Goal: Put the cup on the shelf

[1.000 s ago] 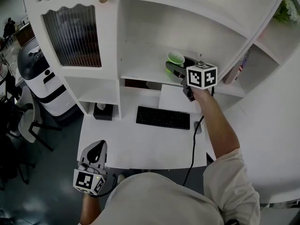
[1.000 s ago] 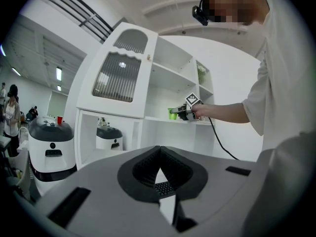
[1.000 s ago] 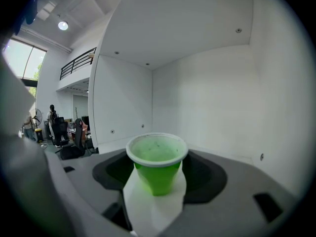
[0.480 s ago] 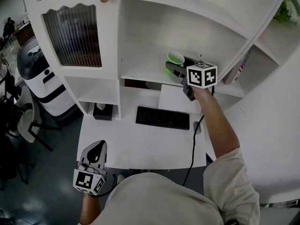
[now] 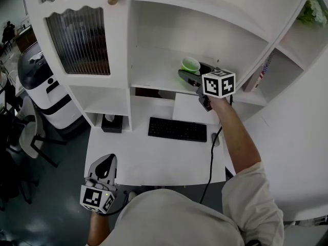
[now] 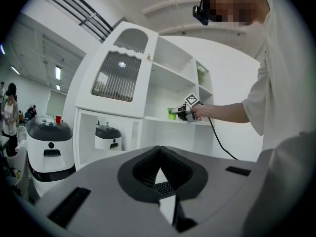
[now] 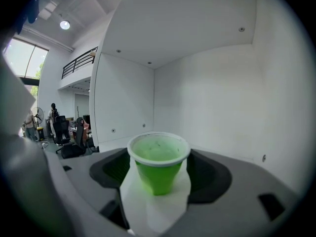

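A green cup (image 5: 190, 64) with a white rim stands upright on the white shelf (image 5: 154, 77) of the cabinet. My right gripper (image 5: 195, 70) reaches onto that shelf, one finger on each side of the cup. In the right gripper view the cup (image 7: 159, 163) sits between the black pads (image 7: 111, 168) with a gap on both sides. These jaws have just been opening, and my right gripper (image 7: 159, 174) is open. My left gripper (image 5: 105, 164) hangs low in front of the desk, shut and holding nothing. The left gripper (image 6: 159, 168) view shows the cup (image 6: 171, 113) far off.
Below the shelf is a white desk (image 5: 154, 160) with a black keyboard (image 5: 178, 129), a mouse (image 5: 216, 139) and a cable. A dark tissue box (image 5: 111, 122) sits at the desk's back left. The cabinet's ribbed glass door (image 5: 79, 37) is left of the shelf, and books (image 5: 262, 73) are to its right.
The right gripper's fingers stand a little wider around the cup than before. The cup stays on the shelf, and neither hand has moved.
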Action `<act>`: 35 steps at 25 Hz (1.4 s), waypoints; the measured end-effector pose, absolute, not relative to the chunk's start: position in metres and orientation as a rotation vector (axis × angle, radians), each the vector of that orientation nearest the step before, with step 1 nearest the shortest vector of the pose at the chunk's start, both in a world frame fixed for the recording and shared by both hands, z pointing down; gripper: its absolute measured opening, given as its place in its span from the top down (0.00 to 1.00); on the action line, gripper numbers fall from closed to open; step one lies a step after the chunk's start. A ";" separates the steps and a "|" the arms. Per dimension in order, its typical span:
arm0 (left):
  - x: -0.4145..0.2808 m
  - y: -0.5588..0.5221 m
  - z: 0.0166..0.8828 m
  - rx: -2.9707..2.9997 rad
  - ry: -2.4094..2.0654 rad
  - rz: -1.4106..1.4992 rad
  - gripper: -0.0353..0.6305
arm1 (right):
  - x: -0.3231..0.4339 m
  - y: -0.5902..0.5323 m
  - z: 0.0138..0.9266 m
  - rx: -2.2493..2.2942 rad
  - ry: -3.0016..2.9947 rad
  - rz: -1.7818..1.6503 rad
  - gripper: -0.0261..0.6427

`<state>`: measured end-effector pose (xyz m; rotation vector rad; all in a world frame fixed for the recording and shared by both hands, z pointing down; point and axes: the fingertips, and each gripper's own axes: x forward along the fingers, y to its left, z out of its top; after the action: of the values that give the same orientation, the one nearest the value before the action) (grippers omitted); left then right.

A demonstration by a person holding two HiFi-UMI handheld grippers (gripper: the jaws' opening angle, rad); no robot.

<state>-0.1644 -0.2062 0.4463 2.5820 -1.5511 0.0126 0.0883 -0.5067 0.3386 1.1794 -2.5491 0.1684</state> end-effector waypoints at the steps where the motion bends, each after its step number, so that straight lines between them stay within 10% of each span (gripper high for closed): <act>1: -0.164 -0.206 0.446 2.583 -1.549 0.012 0.95 | 0.089 -0.506 0.338 1.182 -2.552 0.169 0.41; 35: -0.152 -0.195 0.436 2.698 -1.405 0.026 0.95 | 0.109 -0.418 0.298 1.286 -2.621 0.070 0.44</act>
<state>-0.1515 -0.1946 0.4362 2.6985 -1.4052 0.0262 0.1091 -0.4176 0.2980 1.2859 -2.6215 0.0701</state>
